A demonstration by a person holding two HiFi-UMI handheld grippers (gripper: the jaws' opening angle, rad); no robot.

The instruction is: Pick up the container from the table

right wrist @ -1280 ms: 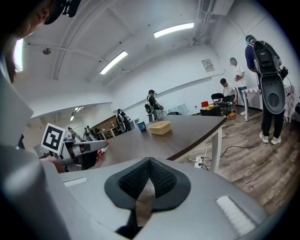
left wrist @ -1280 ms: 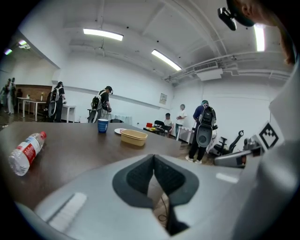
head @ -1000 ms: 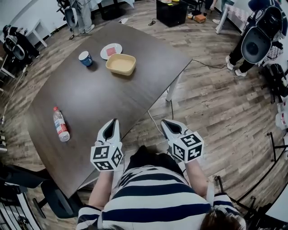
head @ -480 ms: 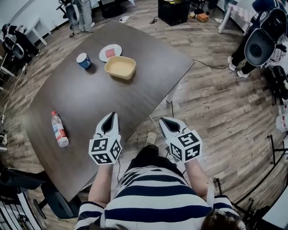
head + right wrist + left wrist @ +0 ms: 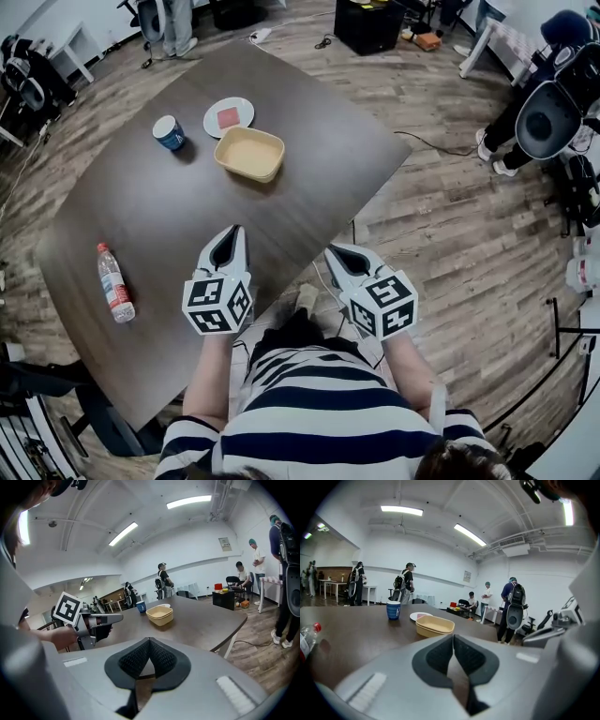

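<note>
The container (image 5: 249, 153), a shallow tan tub with rounded corners, sits upright and empty on the far half of the dark table (image 5: 187, 206), untouched. Just behind it lies a white plate (image 5: 229, 116) with a small pink square on it. To its left stands a blue cup (image 5: 170, 132) with white print too small to read. Well apart, near the table's left edge, a clear water bottle (image 5: 114, 283) lies on its side, its red-and-white label illegible. The left gripper (image 5: 232, 242) hangs over the table's near edge and the right gripper (image 5: 340, 257) beside it over the wooden floor. Both have their jaws pressed together with nothing between them.
</note>
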